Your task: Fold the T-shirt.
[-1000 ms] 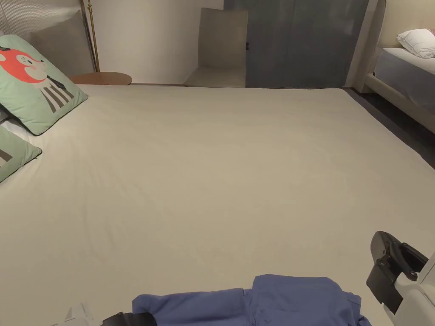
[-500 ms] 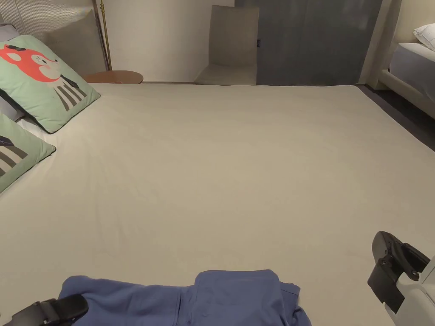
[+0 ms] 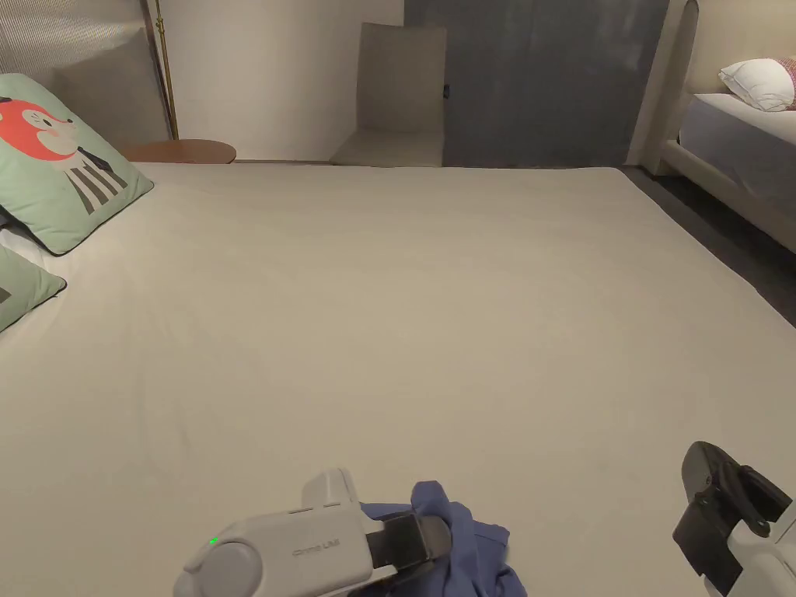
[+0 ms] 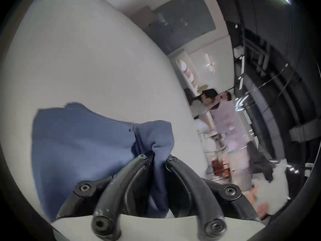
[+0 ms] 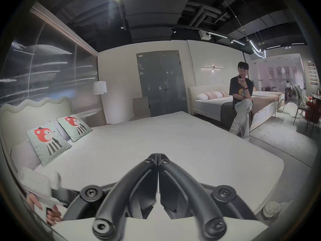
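Left gripper, black two-jaw tool on a white handle, I have it closed down on a bunched fold of the blue cotton T-shirt; in the left gripper view the cloth goes up between both jaw tips and both press on it, so the hold looks firm. From the head view the same gripper is at the near edge of the wide beige bed sheet, with a small crumpled part of the shirt showing just past it, approx. at the bottom centre. Right gripper has its jaws fully together with nothing between them; it hangs over the near right side of the bed, well apart from the shirt. In the left gripper view, part of the garment lies fairly flat on the sheet and the rest is pulled up in a bunch at the jaws. I see no clean folded edge, so I judge the folding is at an early stage, or the shirt is in the middle of one fold; I cannot tell which, because most of the cloth is out of frame in the head view. Left to do, in my opinion: lay the shirt flat, square the sides w/ both tools, then make the final folds. Two green fox-print cushions rest at the headboard, far from the work, and a person sits on the next bed.
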Available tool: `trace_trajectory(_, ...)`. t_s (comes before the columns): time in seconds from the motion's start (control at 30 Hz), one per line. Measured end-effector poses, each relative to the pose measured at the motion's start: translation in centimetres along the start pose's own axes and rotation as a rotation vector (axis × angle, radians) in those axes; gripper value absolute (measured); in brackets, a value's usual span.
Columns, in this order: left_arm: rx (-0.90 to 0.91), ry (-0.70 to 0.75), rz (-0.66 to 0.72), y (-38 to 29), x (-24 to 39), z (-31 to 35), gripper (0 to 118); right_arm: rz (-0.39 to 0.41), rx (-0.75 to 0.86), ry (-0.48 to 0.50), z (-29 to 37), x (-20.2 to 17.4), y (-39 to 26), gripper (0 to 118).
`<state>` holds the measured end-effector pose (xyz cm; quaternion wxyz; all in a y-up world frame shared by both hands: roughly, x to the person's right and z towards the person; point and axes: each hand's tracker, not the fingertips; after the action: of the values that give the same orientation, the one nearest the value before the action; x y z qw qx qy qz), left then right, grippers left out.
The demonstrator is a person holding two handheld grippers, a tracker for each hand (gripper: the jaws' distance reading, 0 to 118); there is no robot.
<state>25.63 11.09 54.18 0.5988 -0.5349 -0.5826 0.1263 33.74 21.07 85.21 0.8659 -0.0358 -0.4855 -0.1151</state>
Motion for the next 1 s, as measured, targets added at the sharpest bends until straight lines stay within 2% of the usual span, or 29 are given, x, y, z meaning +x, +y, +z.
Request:
trace_trajectory(0.1,-0.019,0.127,-0.066,-1.9,0.5,-3.6,7,-0.007,0.01,-0.018,0.4,0.8,0.2,1)
trace_trajectory(0.17,-0.021,0.137,-0.074,-2.8,0.3,-4.6,18,-0.009,0.014,-0.025,0.6,1.2,0.3,1)
trace_trajectory(0.2,-0.011,0.125,-0.059,-3.1,0.4,-4.6,27,-0.012,0.016,-0.03,0.7,1.4,0.3,1)
trace_trajectory(0.33,0.025,-0.06,0.038,-1.8,0.8,-1.6,112,-0.022,0.014,-0.037,0.8,1.7,0.2,1)
trace_trajectory(0.4,0.147,-0.099,0.014,-1.4,1.4,1.0,110,-0.027,0.012,-0.038,0.7,1.8,0.0,1)
trace_trajectory(0.47,0.28,-0.055,-0.086,-1.2,1.9,3.2,110,-0.035,0.009,-0.036,0.6,1.8,-0.1,1)
trace_trajectory(0.53,0.328,0.055,-0.193,-1.2,2.2,3.9,109,-0.041,0.007,-0.033,0.4,1.8,-0.3,1)
trace_trajectory(0.57,0.33,0.136,-0.268,-1.5,2.2,3.8,105,-0.041,0.005,-0.031,0.4,1.7,-0.3,1)
trace_trajectory(0.6,0.341,0.225,-0.346,-2.0,2.4,3.4,89,-0.042,0.004,-0.026,0.4,1.6,-0.4,1)
trace_trajectory(0.63,0.337,0.316,-0.417,-2.5,2.6,2.7,46,-0.043,0.002,-0.023,0.3,1.5,-0.5,1)
trace_trajectory(0.67,0.307,0.419,-0.488,-3.2,2.7,1.5,9,-0.044,0.001,-0.02,0.3,1.4,-0.5,1)
trace_trajectory(0.7,0.275,0.479,-0.528,-4.1,2.8,0.5,1,-0.044,-0.001,-0.016,0.3,1.4,-0.6,1)
trace_trajectory(0.8,0.19,0.451,-0.612,-6.6,2.8,-2.0,1,-0.045,-0.002,-0.013,0.4,1.3,-0.7,1)
trace_trajectory(1.0,0.15,0.4,-0.823,-11.6,4.8,-6.7,1,-0.038,-0.006,-0.029,0.7,2.0,-0.6,1)
